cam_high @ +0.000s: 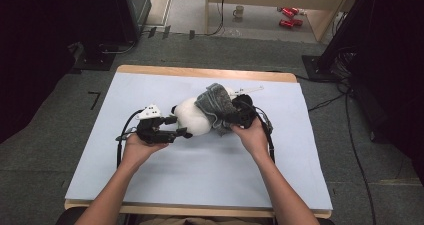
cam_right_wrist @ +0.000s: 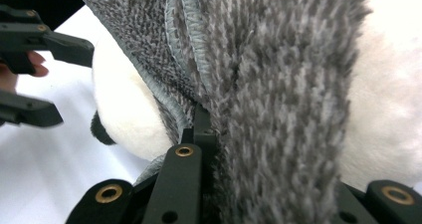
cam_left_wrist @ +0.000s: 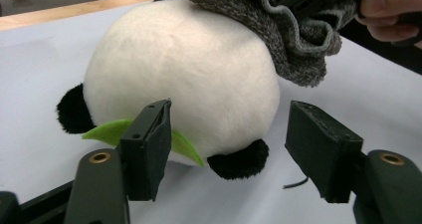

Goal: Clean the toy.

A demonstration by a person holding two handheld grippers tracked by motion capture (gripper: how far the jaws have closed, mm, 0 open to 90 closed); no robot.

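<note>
- a plush panda (cam_high: 192, 116) was seen lying near the middle of the table (cam_high: 100, 150), w/ a grey knit hat (cam_high: 216, 102) pulled partway over its far-right end.
- the left gripper (cam_high: 175, 126) was held just beside the panda's left end; in the left gripper view its jaws stood wide apart, w/ nothing between the pads. a black paw (cam_left_wrist: 239, 164) and a green felt leaf (cam_left_wrist: 112, 130) were seen close in front of them, untouched.
- the right gripper (cam_right_wrist: 209, 134) was clamped nearly shut on a fold of the hat, approx at the rim seam; this was clear in the right gripper view.
- risk 1: w/ the left jaws off the toy, the panda was judged free to roll or slide if the hat were tugged, being round and light, so the hat could drag it across the table instead of seating.
- risk 2: only a thin pinch of knit was held; a hard pull was judged likely to slip it out, or to bunch the hat on one side.
- risk 3: the leaf could be caught and bent if the left jaws were closed low.
- orientation: the panda's long axis was seen running approx left-right across the table, tilted a bit away at the right; hat end toward the right gripper, paws toward the left one. the face could not be made out.
</note>
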